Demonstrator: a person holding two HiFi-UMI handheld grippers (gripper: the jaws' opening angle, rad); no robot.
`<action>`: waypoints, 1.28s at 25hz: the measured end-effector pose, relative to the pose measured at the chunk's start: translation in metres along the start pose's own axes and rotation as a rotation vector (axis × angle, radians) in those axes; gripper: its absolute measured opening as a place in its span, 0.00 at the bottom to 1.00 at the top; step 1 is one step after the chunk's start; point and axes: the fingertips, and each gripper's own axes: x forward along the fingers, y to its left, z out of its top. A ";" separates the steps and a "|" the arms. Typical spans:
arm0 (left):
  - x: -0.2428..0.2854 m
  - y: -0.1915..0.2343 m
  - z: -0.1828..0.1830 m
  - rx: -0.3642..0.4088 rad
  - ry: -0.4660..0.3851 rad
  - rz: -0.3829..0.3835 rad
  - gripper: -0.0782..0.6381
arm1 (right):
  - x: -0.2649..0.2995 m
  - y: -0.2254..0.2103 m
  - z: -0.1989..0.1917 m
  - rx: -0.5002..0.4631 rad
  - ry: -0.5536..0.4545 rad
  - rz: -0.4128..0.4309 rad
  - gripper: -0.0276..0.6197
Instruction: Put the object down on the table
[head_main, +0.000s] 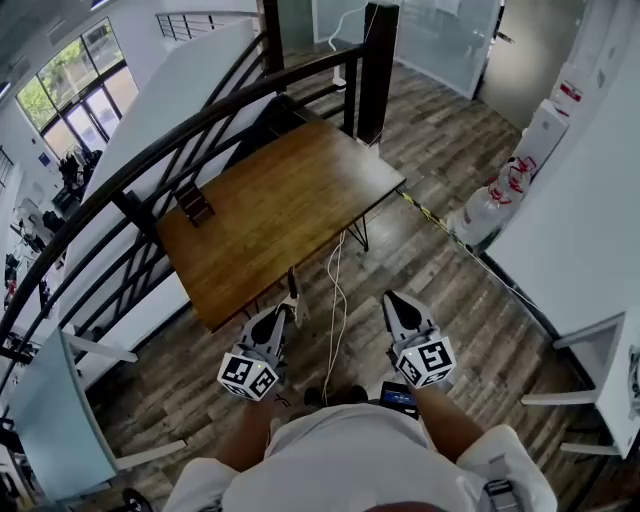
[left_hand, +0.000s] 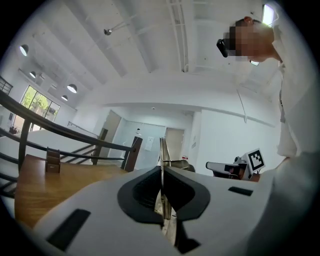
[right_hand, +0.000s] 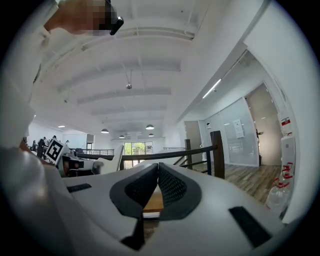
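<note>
Left gripper (head_main: 287, 312) pinching a thin flat metallic-looking strip (left_hand: 163, 149), right gripper (head_main: 393, 298) closed and empty, rectangular wood-grain surface (head_main: 290, 190) ahead

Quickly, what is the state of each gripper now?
Left gripper: closed on a thin strip.
Right gripper: closed, empty.

Thin flat metallic strip (left_hand: 163, 149), upright, pinched in left tool (left_hand: 161, 169)
</note>
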 end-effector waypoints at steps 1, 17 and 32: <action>0.000 -0.002 -0.001 -0.008 0.001 0.002 0.13 | -0.002 -0.001 0.001 -0.007 -0.001 0.002 0.08; 0.033 -0.056 0.001 -0.083 -0.040 0.014 0.13 | -0.041 -0.053 0.021 0.071 -0.063 0.073 0.08; 0.058 -0.074 -0.018 -0.132 -0.036 0.050 0.13 | -0.079 -0.114 -0.001 0.134 -0.041 0.035 0.08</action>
